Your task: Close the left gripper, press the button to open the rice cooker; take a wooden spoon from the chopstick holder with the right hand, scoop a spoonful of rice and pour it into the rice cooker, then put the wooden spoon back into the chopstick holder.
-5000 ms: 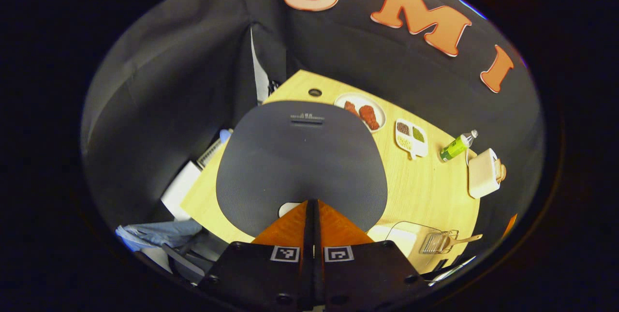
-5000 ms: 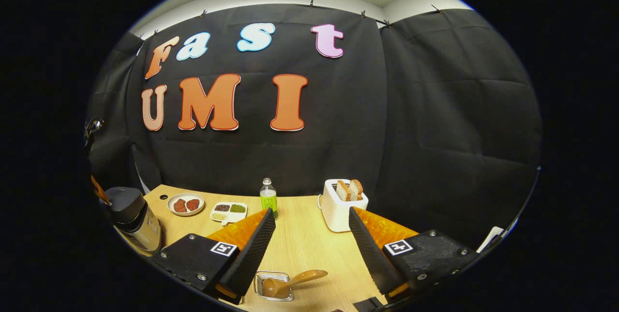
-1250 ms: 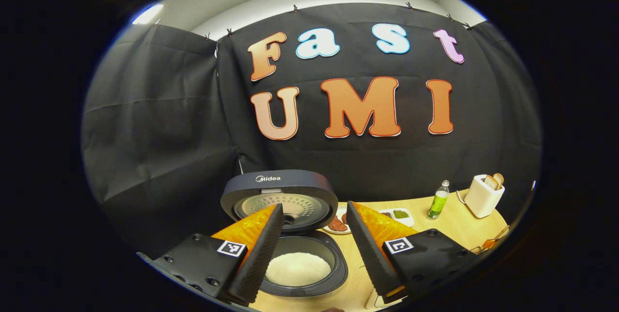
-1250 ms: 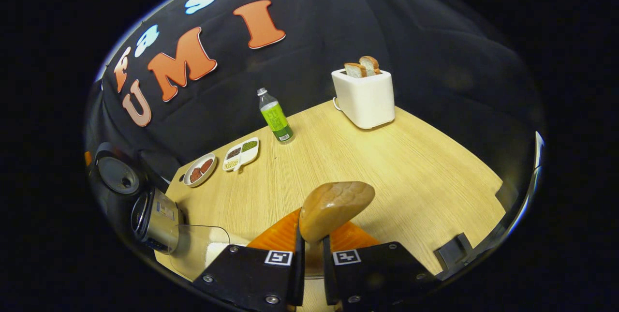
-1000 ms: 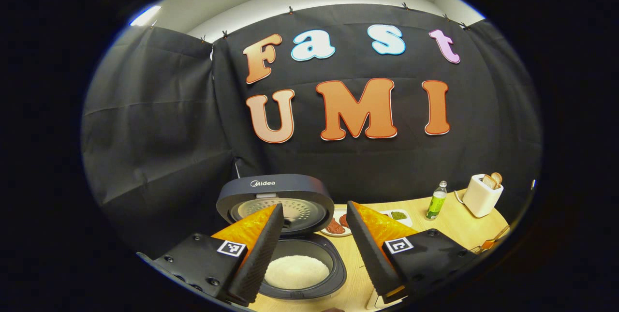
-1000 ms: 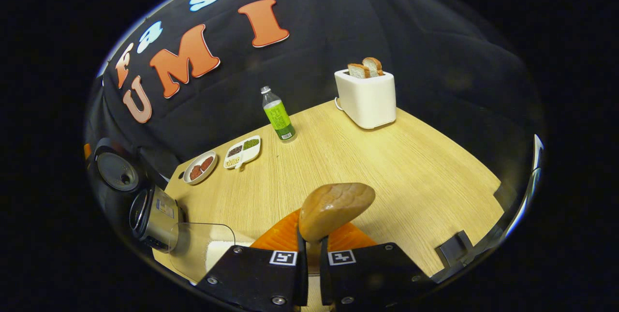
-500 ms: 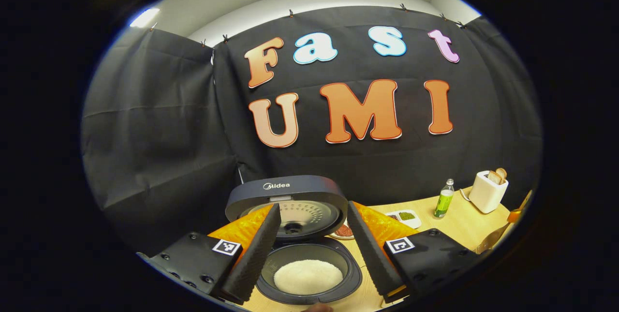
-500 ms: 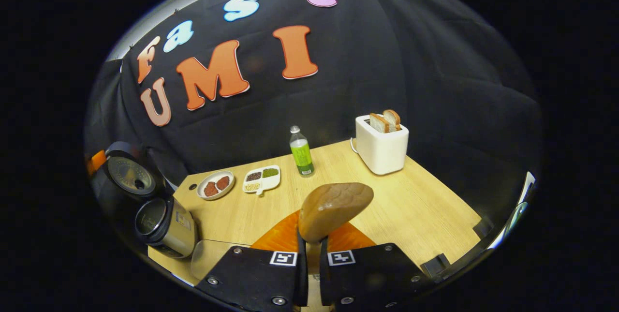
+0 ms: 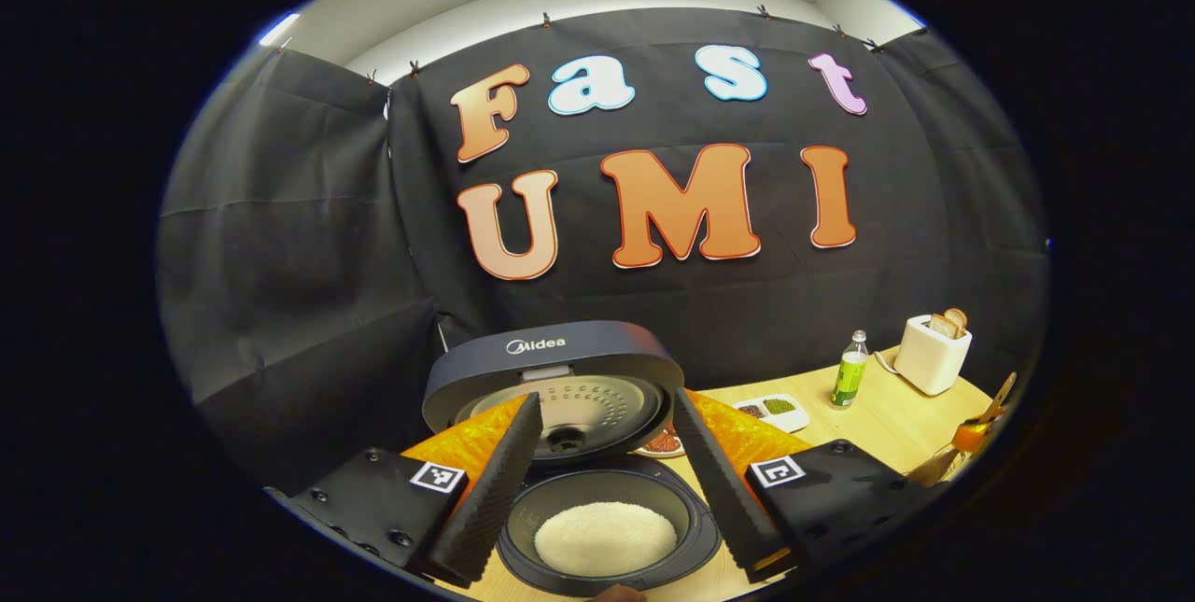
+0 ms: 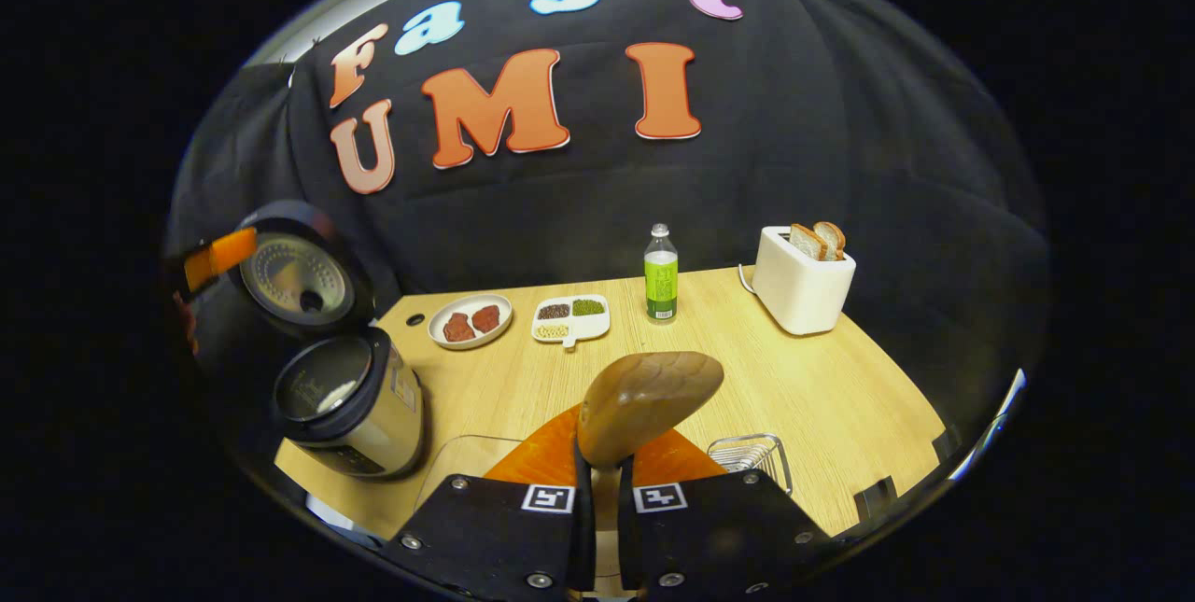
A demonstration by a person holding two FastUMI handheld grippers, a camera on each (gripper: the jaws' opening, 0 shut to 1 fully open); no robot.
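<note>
Handle of the brown wooden spoon hidden between the right gripper's fingers; wire chopstick holder and clear plastic rice container partly hidden behind that gripper

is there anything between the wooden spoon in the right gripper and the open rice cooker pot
Nothing visible blocks it. The right gripper holds the wooden spoon; the rice cooker stands ahead to its left, lid raised, with bare table between them.
</note>
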